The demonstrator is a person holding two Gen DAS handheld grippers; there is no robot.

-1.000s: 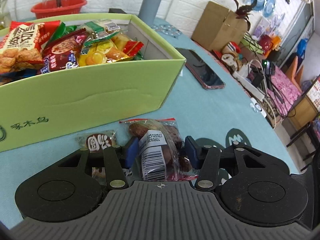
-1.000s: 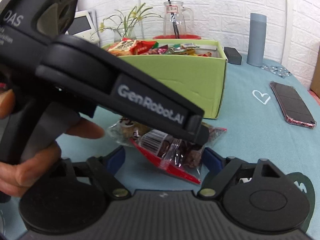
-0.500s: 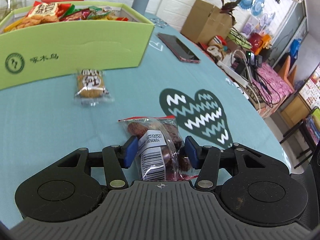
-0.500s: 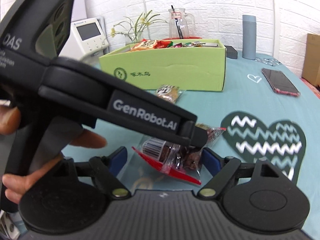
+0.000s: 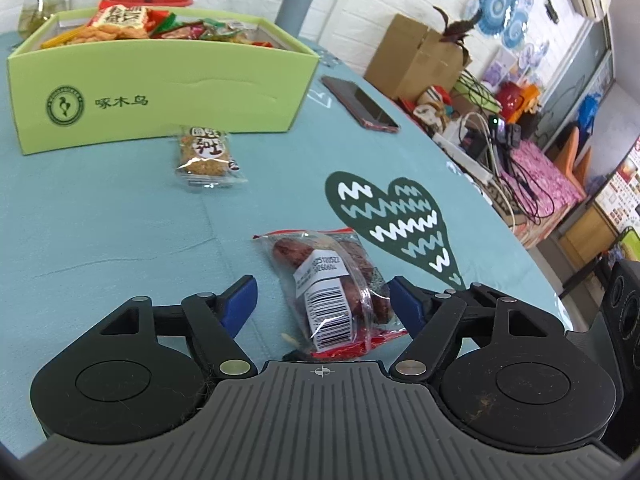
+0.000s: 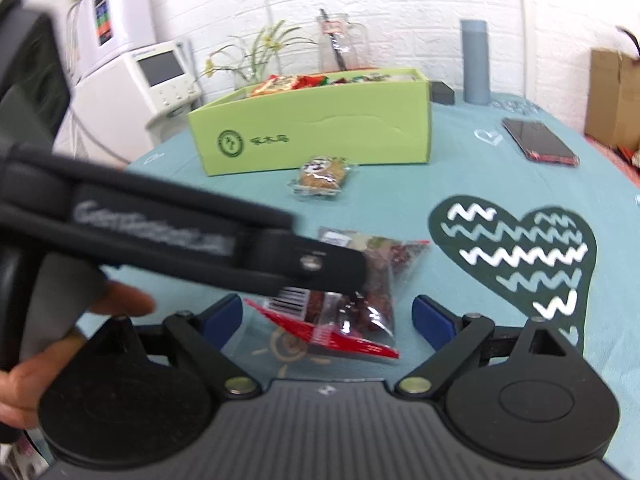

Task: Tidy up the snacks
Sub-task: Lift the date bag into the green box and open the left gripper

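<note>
- The left gripper [image 5: 322,300] sits low over the teal tablecloth [image 5: 100,232], pointing forward toward the green box [image 5: 160,88]; its blue pads [image 5: 240,304] are spread wide, released.
- A clear packet of dried red dates [image 5: 332,292], with a barcode label and a red sealed edge, lies on the cloth between those pads. The right pad is just beside the packet's edge; whether it touches cannot be told. The left pad stands apart from it.
- In the right wrist view the left gripper's black body crosses the frame from the left, its tip over the date packet [image 6: 360,300]; a bare hand [image 6: 60,328] wraps its handle at the left edge.
- The right gripper [image 6: 328,316] also aims at the packet from the near side, level with the table, its blue pads [image 6: 432,320] wide apart and gripping nothing.
- A second snack, a wrapped crispy bar [image 5: 206,156], lies flat on the cloth just in front of the box's front wall.
- The box is open-topped and filled with assorted snack packs [image 5: 120,24].
- A phone [image 5: 360,104] lies to the right of the box, and a dark heart print [image 5: 396,224] marks the cloth right of the dates.
</note>
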